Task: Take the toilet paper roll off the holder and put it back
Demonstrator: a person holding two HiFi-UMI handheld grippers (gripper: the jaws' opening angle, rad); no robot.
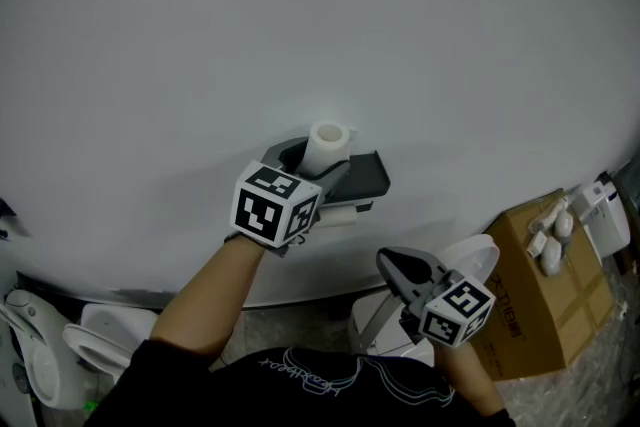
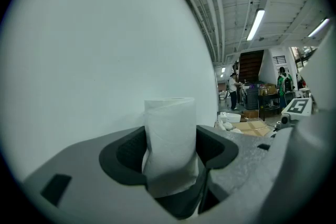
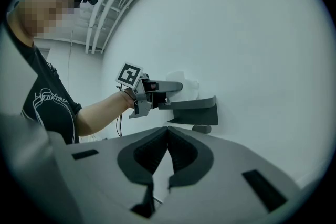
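Against the white wall (image 1: 300,15), a dark grey toilet paper holder (image 1: 368,177) is mounted. Just above and beside its top shelf the toilet paper roll (image 1: 328,145) is held upright, off the holder. The roll is clenched at its lower half by the left tongs (image 1: 310,177). In the left gripper view both pads are seen pressed into the soft paper, so that its sides are slightly pinched. The grasp is taken across the width, probably so that the hollow core is left free for the holder. Whether the roll is being lifted away or brought back cannot be judged.

Below the holder and well apart from it, the right tongs (image 3: 168,132) are kept clenched on nothing, their tips met. They are apparently parked there so that the way to the holder is left open.

Little writing can be read. Black-and-white square patterns, not letters, are carried on the marker cube (image 1: 275,205). Print is seen on the side of the cardboard box (image 1: 550,300), far to the right of the holder, but it is too small to be made out. A pale script with an outline drawing is borne on the person's black T-shirt (image 3: 44,107) and is not read with confidence.
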